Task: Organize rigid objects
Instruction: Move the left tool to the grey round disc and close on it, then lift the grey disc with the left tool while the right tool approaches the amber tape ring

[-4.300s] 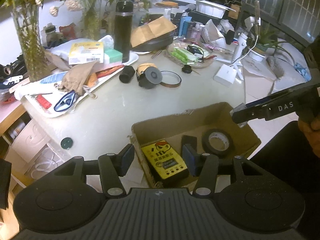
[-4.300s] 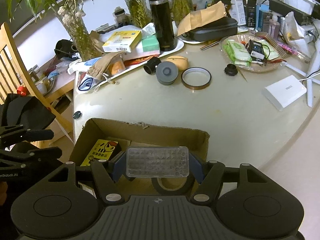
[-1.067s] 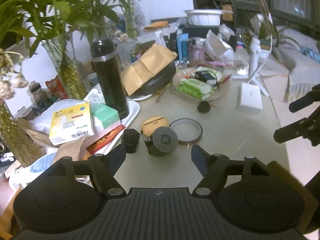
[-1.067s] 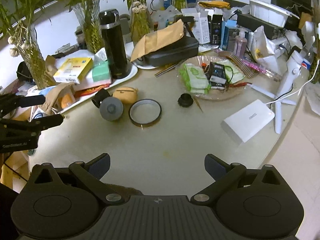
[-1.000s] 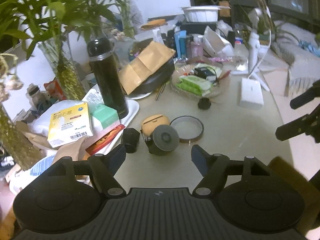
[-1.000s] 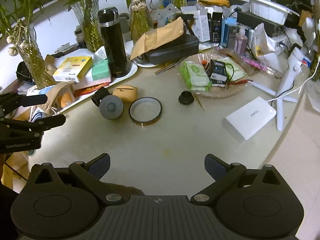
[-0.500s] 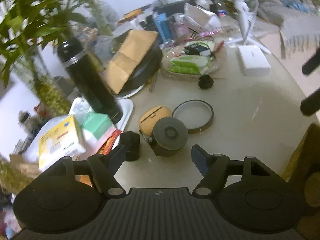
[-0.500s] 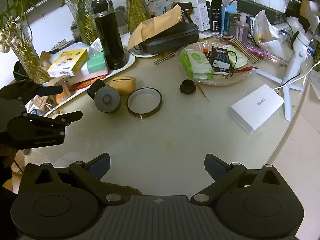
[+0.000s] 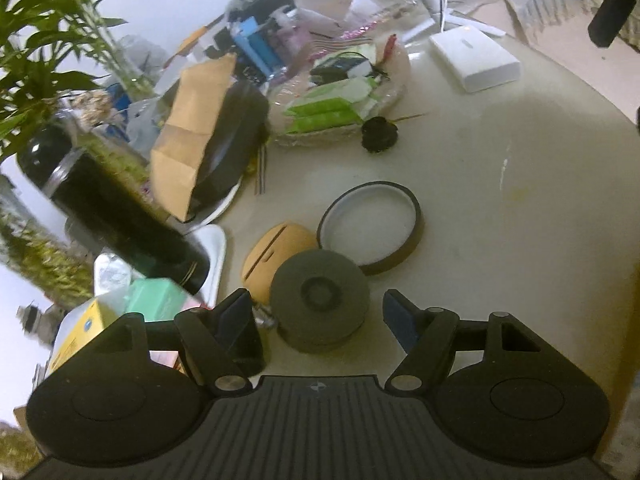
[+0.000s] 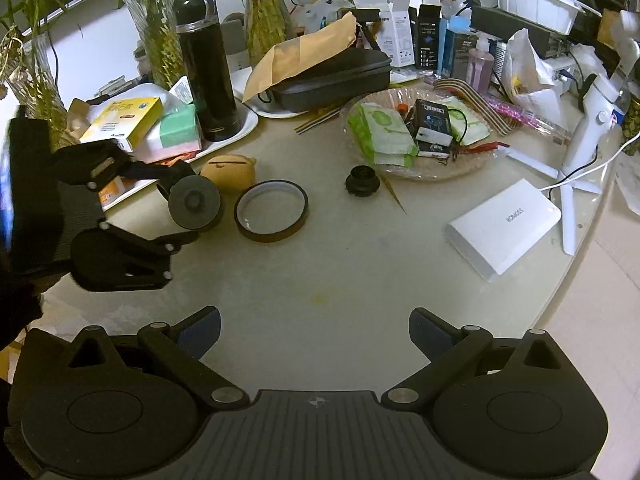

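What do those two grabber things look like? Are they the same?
Yes, they match. The left gripper and right gripper are matte black plastic, each with a ribbed plate in the middle bearing a small cross mark, two round discs at the sides, and jointed arms with silver pins. Their fingers end in dark blue pads. No cables or sleeves show.

Left tongs (image 9: 318, 312) agape; right tongs (image 10: 314, 330) wide apart.

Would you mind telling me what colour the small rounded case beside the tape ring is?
Tan, a yellowish orange; the case shows best in the right wrist view.
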`<action>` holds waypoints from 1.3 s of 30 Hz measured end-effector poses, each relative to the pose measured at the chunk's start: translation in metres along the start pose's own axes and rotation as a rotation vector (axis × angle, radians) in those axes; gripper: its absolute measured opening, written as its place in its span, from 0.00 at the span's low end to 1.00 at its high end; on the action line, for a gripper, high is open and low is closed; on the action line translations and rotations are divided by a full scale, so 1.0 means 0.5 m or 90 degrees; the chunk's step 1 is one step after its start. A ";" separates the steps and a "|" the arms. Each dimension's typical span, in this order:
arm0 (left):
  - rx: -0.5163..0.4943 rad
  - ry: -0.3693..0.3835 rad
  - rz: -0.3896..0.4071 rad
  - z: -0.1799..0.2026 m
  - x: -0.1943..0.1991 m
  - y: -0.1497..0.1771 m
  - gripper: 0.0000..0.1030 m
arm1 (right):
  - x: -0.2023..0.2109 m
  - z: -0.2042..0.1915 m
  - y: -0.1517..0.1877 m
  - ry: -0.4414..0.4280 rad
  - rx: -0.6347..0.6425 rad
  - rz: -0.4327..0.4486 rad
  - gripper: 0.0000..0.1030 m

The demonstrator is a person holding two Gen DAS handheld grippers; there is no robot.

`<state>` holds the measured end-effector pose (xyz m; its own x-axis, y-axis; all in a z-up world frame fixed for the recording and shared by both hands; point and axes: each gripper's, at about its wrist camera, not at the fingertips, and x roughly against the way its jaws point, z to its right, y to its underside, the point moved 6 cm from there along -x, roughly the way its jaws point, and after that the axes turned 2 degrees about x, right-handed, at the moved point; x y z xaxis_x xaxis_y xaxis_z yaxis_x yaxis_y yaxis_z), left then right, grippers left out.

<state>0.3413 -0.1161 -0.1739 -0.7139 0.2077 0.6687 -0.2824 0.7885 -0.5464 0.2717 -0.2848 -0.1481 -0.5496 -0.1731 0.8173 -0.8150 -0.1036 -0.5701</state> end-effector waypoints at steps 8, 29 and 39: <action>-0.002 0.002 -0.005 0.000 -0.042 -0.004 0.57 | -0.015 0.013 0.001 0.005 -0.004 -0.004 0.97; 0.267 -0.003 0.011 -0.090 0.120 0.038 0.56 | -0.017 -0.009 -0.007 -0.020 0.011 0.002 0.94; 0.382 0.000 0.048 -0.099 0.223 0.068 0.56 | -0.037 -0.022 -0.027 -0.033 0.016 -0.011 0.97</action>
<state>0.2838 -0.0375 -0.0930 -0.7464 0.2499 0.6168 -0.5428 0.3077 -0.7815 0.2909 -0.2692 -0.1547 -0.5253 -0.2216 0.8215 -0.8188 -0.1311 -0.5589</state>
